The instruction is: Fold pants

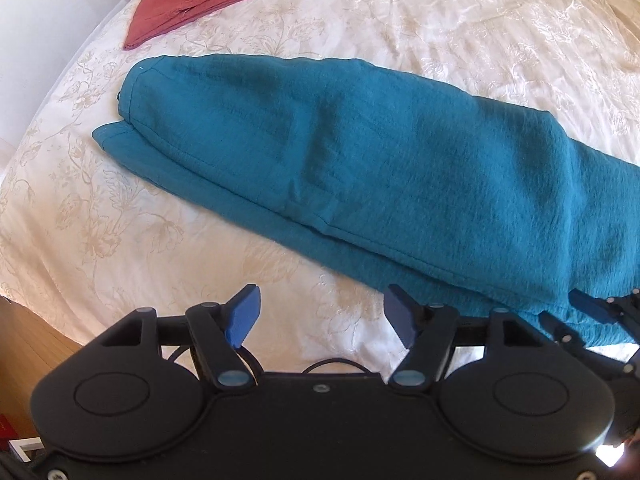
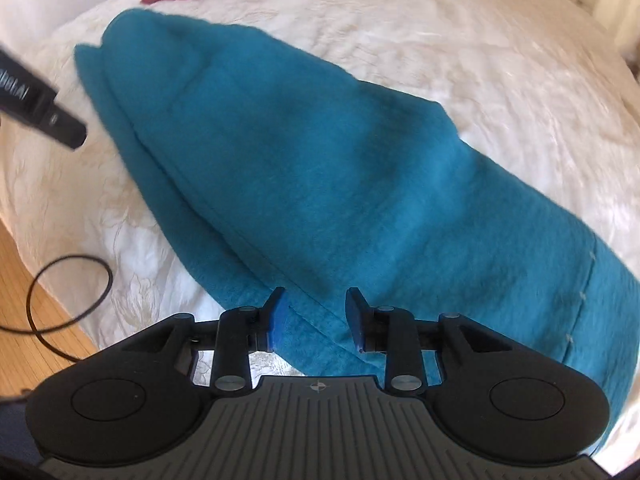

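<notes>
Teal pants lie folded lengthwise on the bed, a long band running from the far left to the near right; in the right wrist view the pants fill the middle. My left gripper hangs open over bare bedspread just short of the pants' near edge, with nothing between its blue pads. My right gripper stands open over the near hem fold; the cloth lies flat under the gap and the pads do not press on it. The right gripper's fingers also show at the left view's right edge.
A folded red garment lies at the far left of the cream floral bedspread. The bed's edge drops to a wooden floor at the near left, where a black cable loop hangs.
</notes>
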`<action>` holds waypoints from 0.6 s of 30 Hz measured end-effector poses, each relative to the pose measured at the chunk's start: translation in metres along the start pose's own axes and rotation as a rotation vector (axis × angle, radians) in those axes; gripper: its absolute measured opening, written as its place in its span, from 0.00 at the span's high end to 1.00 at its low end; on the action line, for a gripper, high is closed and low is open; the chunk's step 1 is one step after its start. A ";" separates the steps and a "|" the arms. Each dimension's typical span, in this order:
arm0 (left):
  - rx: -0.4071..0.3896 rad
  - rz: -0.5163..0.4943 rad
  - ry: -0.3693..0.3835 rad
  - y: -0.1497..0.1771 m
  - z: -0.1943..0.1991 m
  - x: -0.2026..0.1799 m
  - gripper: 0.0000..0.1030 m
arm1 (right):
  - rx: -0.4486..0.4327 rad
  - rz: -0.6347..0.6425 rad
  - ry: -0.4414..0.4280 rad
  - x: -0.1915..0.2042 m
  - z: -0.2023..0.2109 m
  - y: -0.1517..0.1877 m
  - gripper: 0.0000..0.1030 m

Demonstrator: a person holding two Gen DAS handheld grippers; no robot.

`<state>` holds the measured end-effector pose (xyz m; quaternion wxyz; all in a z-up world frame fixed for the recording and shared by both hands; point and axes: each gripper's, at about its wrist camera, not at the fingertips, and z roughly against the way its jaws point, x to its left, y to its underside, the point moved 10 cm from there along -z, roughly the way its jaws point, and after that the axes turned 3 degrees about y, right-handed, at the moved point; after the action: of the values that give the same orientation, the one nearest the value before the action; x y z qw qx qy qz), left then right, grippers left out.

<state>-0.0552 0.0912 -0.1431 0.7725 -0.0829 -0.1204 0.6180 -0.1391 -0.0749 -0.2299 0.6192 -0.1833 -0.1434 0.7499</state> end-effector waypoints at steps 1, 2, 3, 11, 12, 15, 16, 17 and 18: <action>0.003 0.006 -0.002 -0.001 -0.002 0.000 0.31 | -0.002 0.064 0.004 0.009 -0.002 -0.002 0.70; 0.006 0.011 -0.003 -0.001 -0.002 0.000 0.31 | -0.006 0.098 0.007 0.013 -0.004 -0.004 0.70; 0.007 0.016 -0.003 -0.001 -0.003 0.000 0.31 | -0.012 0.138 0.010 0.017 -0.004 -0.004 0.70; 0.023 0.069 -0.020 0.010 -0.004 0.015 0.31 | -0.043 0.299 0.059 0.028 -0.020 -0.015 0.87; 0.026 0.074 -0.024 0.011 -0.005 0.017 0.31 | -0.039 0.274 0.042 0.025 -0.019 -0.019 0.95; 0.033 0.079 -0.041 0.013 -0.008 0.025 0.31 | -0.038 0.189 -0.008 0.018 -0.005 -0.029 0.96; 0.033 0.080 -0.047 0.013 -0.009 0.028 0.31 | -0.034 0.162 -0.032 0.017 0.002 -0.031 0.96; 0.033 0.082 -0.053 0.013 -0.010 0.031 0.31 | -0.030 0.139 -0.061 0.016 0.010 -0.030 0.96; 0.033 0.084 -0.057 0.012 -0.011 0.033 0.31 | -0.026 0.131 -0.091 0.018 0.016 -0.030 0.96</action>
<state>-0.0563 0.1265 -0.1540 0.7434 -0.0576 -0.1285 0.6538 -0.1236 -0.0511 -0.2040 0.5592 -0.1659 -0.1689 0.7945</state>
